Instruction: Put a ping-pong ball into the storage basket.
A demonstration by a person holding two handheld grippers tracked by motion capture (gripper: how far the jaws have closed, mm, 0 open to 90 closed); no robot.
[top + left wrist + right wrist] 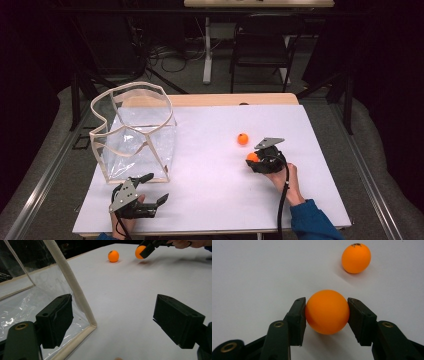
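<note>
Hands sit at the near edge of the white desk [210, 200]. Left tool [150, 192] rests by the corner of the clear bag w/ a stiff cream rim [135, 135], spread wide, nothing in it. Right tool [252, 161] is a bit farther in, pinching an orange ball [327, 311] on both sides, just above the desk. Second orange ball [243, 139] lies near it, not touching. Looks like ping-pong balls: very light, hard, smooth & round, so I think one could pop out. Best grip is across the fat middle, soft squeeze. Behind the desk stands a dark chair [262, 45].
</note>
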